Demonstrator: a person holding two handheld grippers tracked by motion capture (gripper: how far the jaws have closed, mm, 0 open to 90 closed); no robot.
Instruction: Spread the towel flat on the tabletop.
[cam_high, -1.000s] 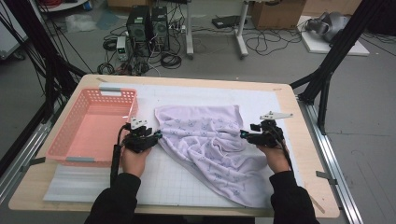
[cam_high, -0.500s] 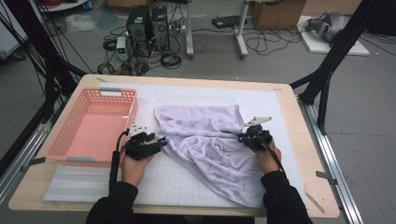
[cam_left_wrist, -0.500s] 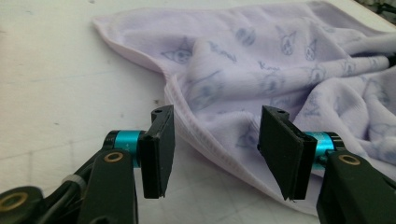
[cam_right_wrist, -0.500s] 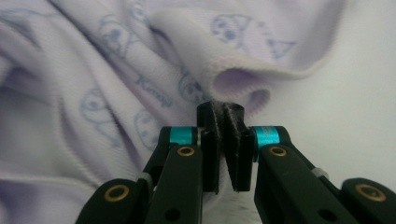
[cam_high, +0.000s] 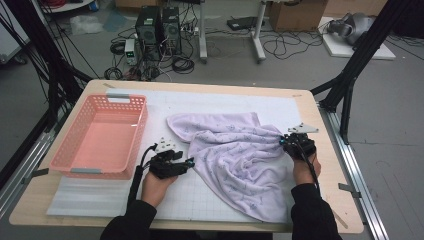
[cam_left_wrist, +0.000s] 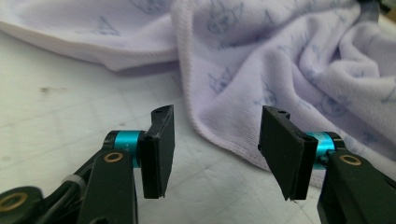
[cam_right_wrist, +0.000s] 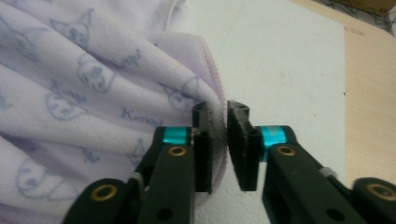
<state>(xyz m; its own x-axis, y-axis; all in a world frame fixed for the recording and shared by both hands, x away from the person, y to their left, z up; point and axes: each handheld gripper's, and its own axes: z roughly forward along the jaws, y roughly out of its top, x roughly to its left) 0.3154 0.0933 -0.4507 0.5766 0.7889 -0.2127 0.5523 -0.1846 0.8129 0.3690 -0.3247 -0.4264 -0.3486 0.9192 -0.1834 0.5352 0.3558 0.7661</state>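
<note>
High view: lavender towel (cam_high: 235, 160) lies rumpled on the tabletop (cam_high: 320, 200); pink basket (cam_high: 100, 135) to its left holds nothing. Left gripper view: left gripper (cam_left_wrist: 215, 140) is released, jaws straddling the towel's hem, likely lining up a grasp. Right gripper view: right gripper (cam_right_wrist: 224, 140) pinches the towel's edge, probably to spread it.

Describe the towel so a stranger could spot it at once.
On the table a white mat covers the middle, with a pink basket at its left end. The towel lies crumpled to the basket's right, between the two tools: pale lilac with small printed cartoon faces, the sole cloth there.
</note>
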